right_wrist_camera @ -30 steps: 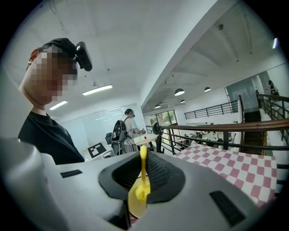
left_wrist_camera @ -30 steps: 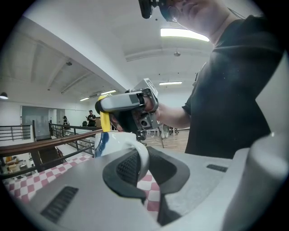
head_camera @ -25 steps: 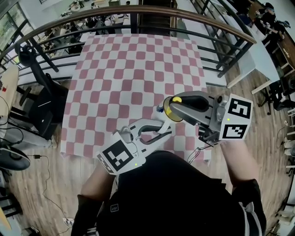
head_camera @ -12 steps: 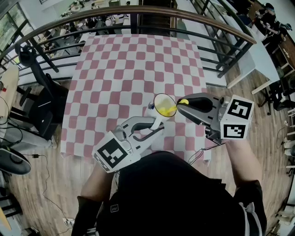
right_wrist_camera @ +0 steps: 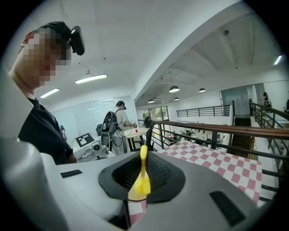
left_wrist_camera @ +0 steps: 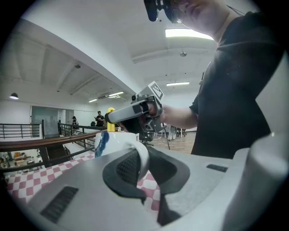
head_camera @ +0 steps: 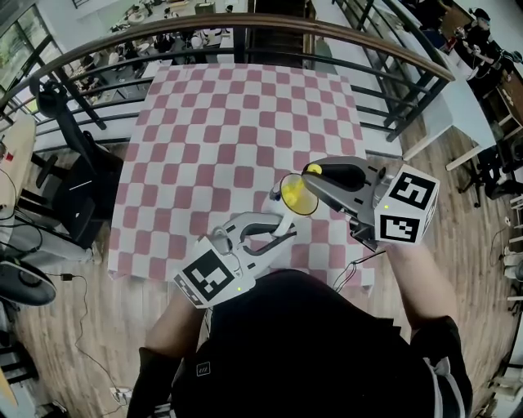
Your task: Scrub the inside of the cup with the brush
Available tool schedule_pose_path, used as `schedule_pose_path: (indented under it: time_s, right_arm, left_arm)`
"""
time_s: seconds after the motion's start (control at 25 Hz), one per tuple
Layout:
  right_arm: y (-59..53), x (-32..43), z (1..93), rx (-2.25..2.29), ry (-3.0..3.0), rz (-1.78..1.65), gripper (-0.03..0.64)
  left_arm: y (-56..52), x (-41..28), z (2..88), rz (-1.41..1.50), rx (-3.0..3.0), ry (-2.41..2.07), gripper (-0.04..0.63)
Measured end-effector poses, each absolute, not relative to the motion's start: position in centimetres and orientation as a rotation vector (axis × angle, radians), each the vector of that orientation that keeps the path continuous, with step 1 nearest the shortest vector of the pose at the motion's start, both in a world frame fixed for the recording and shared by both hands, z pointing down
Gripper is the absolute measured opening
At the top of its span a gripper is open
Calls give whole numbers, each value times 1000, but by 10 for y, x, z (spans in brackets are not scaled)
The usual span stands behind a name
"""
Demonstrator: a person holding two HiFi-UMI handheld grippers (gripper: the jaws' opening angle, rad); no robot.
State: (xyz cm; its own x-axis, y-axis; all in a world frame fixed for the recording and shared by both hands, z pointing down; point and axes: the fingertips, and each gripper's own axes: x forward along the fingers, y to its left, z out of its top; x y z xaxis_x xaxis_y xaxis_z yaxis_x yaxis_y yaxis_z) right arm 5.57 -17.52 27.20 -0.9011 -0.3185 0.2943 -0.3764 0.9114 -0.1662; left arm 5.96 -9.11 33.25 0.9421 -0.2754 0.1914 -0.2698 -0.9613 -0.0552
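A white cup (head_camera: 296,196) with a yellow inside is held over the near edge of the table, its mouth tilted toward the right gripper. My left gripper (head_camera: 282,227) is shut on the cup's handle (left_wrist_camera: 141,158); the cup's white wall with a blue mark (left_wrist_camera: 108,140) rises beyond the jaws. My right gripper (head_camera: 320,180) is shut on a yellow brush (right_wrist_camera: 142,178), which stands upright between its pads. The brush's yellow end (head_camera: 313,170) sits at the cup's upper right rim. How deep it reaches inside is hidden.
A red-and-white checked cloth covers the table (head_camera: 229,139). A curved railing (head_camera: 245,20) runs behind it. A black office chair (head_camera: 73,192) stands at the left, with cables on the wooden floor. People and desks are far off in the background.
The right gripper pulled the brush out to the right of the cup, then came back left, so the brush end is at the rim again. The cup shifted slightly.
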Motion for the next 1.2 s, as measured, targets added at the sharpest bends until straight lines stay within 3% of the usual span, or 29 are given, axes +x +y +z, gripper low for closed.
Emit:
schedule_pose_path:
  time_s: [0.44,1.2]
  right_arm:
    - [-158,43,289,335,-2840,595,43]
    - [-175,85,299,536,-2809,590,43]
  left_arm:
    - [-100,58,356,-326,-3064,512,38]
    - [-114,45,363,-302,-3052,612,38]
